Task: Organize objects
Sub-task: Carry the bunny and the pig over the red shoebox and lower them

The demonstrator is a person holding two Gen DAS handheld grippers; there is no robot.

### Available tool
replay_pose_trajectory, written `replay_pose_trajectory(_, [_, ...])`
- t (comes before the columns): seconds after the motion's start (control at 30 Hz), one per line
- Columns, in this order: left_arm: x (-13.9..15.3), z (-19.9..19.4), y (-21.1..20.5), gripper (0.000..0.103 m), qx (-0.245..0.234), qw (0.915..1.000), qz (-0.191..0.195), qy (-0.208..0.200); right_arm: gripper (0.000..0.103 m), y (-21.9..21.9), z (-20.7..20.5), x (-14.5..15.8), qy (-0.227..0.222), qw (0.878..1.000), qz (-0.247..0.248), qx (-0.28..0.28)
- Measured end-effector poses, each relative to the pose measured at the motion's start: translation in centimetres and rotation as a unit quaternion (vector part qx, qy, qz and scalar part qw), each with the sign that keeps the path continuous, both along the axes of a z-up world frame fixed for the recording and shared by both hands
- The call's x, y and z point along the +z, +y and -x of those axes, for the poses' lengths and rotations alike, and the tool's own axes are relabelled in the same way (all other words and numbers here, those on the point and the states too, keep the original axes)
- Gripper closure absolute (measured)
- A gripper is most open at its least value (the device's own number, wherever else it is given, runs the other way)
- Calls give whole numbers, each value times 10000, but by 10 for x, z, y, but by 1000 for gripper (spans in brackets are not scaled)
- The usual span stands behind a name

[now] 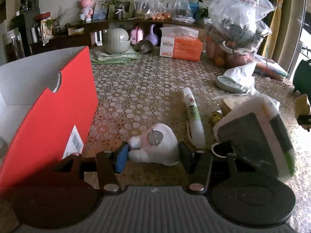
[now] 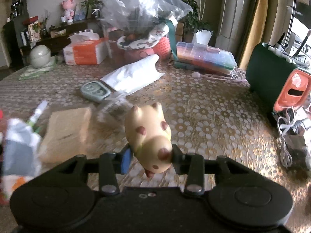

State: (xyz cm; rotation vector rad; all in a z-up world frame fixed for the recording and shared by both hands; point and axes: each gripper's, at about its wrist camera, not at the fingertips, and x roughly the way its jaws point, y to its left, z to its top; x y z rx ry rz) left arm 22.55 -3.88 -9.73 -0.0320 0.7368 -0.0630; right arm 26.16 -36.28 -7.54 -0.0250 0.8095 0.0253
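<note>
Resting low over the lace-patterned table (image 1: 136,89), the small white moulded animal figure with a metal disc on top (image 1: 155,145) sits clamped in the left hand-held gripper (image 1: 153,153); it looks rigid, light and smooth, best taken across its broad flanks. Beside it stands the open red cardboard box (image 1: 48,120). The right hand-held gripper (image 2: 149,157) grasps a cream brown-spotted toy animal (image 2: 149,134) across its rounded body, probably slippery.

My two wrist cameras sit just behind their claws, angled down over the table (image 1: 136,89). Both views share the tissue box (image 1: 179,48) and the timer (image 2: 95,92) lying well ahead of the claws.
</note>
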Motion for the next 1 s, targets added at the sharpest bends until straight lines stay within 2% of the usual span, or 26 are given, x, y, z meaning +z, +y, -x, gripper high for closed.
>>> replay_pose_trajectory(0.3, [28,39,10,49,-166,9995,272,-36,62,29,60,38,-12,9994,-182,280])
replay_pose_trajectory(0.57, [58,76,24,49,-376,9983,437,-44,62,78,112,61,-5,9963,-328,792])
replay_pose_trajectory(1.0, [97,124,60,49,-702,9957,609,-47,61,160,159,93,19,9852,-212,1702])
